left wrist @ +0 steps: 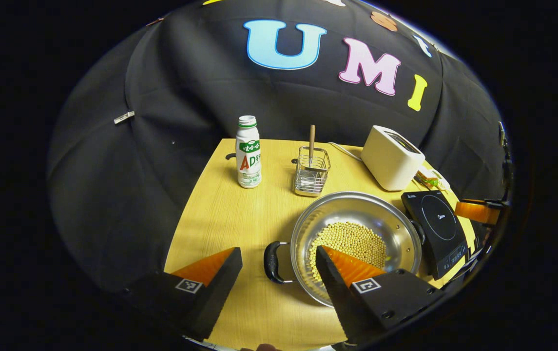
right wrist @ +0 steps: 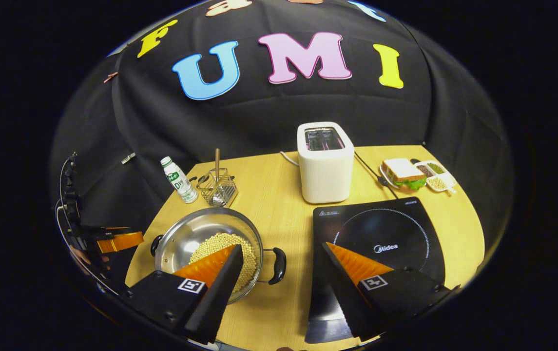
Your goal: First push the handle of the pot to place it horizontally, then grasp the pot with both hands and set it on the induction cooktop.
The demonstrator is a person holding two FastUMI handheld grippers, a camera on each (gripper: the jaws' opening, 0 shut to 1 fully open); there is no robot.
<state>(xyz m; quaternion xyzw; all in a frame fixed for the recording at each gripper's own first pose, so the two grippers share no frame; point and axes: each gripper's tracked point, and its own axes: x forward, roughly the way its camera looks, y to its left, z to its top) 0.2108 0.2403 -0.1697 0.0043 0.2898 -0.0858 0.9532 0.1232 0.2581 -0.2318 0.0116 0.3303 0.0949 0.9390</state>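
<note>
Steel pot (left wrist: 356, 243), loaded with loose beans, sits beside the induction cooktop (right wrist: 381, 239): rigid, slick-walled, likely weighty. I judge its two side handles (left wrist: 272, 262) the grip points. My left gripper (left wrist: 279, 263) and right gripper (right wrist: 281, 258) are both spread, empty

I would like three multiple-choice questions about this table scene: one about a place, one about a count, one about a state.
1. Where is the pot relative to the induction cooktop in the right gripper view?
A. On it
B. To its left
C. Behind it

2. How many black side handles does the pot have?
A. Two
B. One
C. Four

3. What is the left gripper doing?
A. Shut on a handle
B. Holding the bottle
C. Open, holding nothing

Answers: 1 B, bare table separates them. 2 A, one on each side. 3 C, fingers spread apart around the near handle.
</note>
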